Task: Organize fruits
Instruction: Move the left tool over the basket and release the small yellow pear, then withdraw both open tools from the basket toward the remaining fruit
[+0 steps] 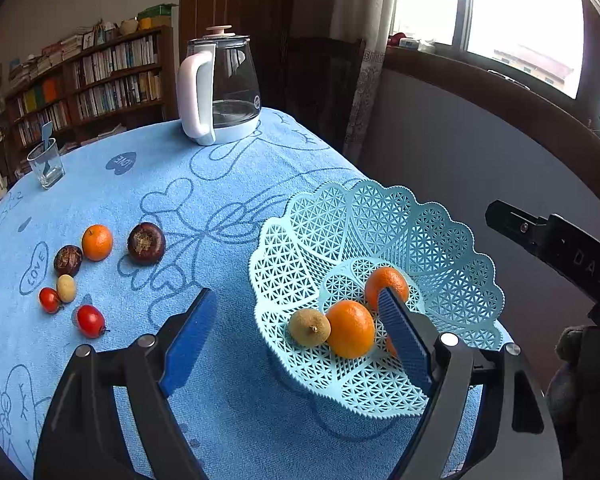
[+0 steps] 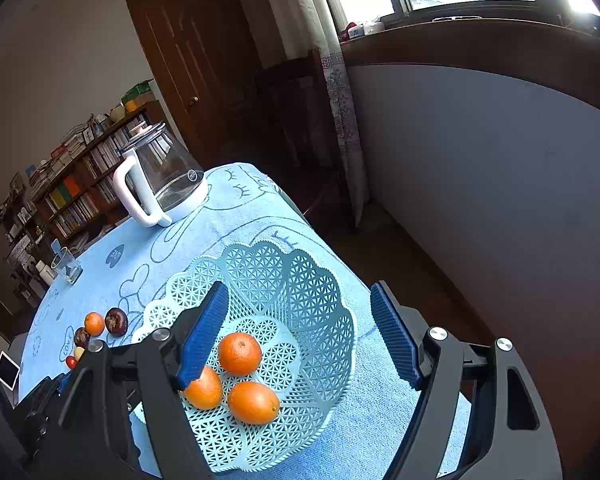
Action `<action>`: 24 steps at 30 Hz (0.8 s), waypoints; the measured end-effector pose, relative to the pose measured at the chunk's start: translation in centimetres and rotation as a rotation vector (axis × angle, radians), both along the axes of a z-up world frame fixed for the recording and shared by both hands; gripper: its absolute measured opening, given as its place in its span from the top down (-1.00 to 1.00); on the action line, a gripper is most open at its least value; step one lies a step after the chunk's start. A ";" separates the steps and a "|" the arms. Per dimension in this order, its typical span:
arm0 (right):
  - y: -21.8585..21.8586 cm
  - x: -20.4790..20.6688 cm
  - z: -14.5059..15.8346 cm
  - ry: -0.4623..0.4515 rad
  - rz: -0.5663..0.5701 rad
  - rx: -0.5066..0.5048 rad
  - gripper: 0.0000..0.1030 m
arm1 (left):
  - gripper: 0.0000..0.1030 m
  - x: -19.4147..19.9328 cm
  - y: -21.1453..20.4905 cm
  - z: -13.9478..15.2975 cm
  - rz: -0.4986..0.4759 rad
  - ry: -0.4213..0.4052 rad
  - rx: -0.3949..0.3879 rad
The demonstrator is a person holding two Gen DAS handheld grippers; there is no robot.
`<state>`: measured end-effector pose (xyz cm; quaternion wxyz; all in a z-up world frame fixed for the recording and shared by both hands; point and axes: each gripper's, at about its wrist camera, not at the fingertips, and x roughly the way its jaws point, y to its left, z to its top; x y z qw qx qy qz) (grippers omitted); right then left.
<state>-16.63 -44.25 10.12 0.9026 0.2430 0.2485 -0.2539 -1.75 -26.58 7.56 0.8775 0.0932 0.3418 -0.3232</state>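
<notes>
Now: a fruit seems to have just been dropped off, as both grippers are over the basket with nothing in them.
Left gripper point(image 1: 300, 320): wide open, holding nothing, one finger above the basket's fruit.
Right gripper point(image 2: 300, 328): open too, empty, over the basket.
Basket point(image 1: 440, 216): near the table edge, with three oranges point(image 2: 239, 353) and a small brownish fruit point(image 1: 309, 327), maybe a longan.
Left on the blue cloth point(image 1: 220, 184): one orange point(image 1: 97, 242), two dark fruits point(image 1: 146, 242), a small pale fruit point(image 1: 66, 288), two tomatoes point(image 1: 90, 321).
Next: I think one gripper must go to these, close softly on one round fruit, and carry it to the basket.
</notes>
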 end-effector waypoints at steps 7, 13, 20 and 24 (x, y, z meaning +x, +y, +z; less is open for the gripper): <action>0.0 -0.4 0.3 -0.021 -0.007 0.001 -0.58 | -0.76 -0.6 0.8 0.5 0.027 -0.075 0.021; 0.2 -0.9 0.6 -0.051 -0.009 0.004 -0.66 | -0.76 -0.3 2.0 0.7 0.054 -0.073 0.016; 0.5 -1.1 0.9 -0.073 0.001 0.005 -0.68 | -0.76 0.3 3.8 0.4 0.107 -0.055 0.015; 0.7 -1.3 1.1 -0.084 0.009 0.003 -0.68 | -0.76 0.2 4.3 0.2 0.132 -0.065 0.033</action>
